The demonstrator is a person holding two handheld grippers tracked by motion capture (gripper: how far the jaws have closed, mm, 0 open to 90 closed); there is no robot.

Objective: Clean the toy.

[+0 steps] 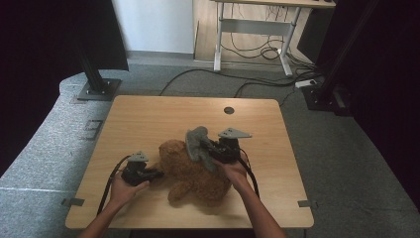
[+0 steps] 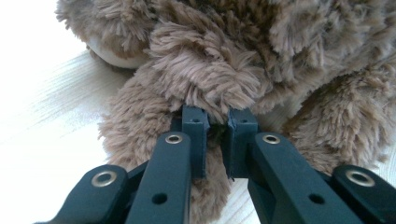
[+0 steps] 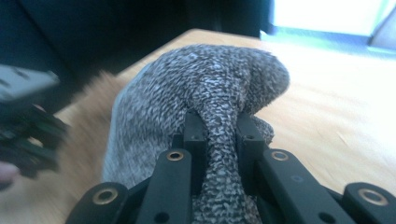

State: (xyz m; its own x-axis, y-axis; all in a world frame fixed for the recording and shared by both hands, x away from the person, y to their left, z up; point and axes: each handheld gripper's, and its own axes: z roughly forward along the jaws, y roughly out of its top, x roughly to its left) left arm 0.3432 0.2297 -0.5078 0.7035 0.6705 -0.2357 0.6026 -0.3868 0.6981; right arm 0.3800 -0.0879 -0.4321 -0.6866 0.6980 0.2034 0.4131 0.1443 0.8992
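The left gripper (image 2: 212, 122) pinches a tuft of a brown plush toy (image 1: 190, 173) lying on the wooden table (image 1: 148, 119). The right gripper (image 3: 219, 126) clamps a grey knitted cloth (image 3: 205, 88), possibly a sock, draped over the toy.

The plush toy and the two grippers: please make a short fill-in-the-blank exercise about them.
1. The left hand-held gripper is shut on the ____ plush toy.
2. The right hand-held gripper is shut on a ____ sock.
3. The toy lies on a ____ table.

Missing words: brown; grey; wooden
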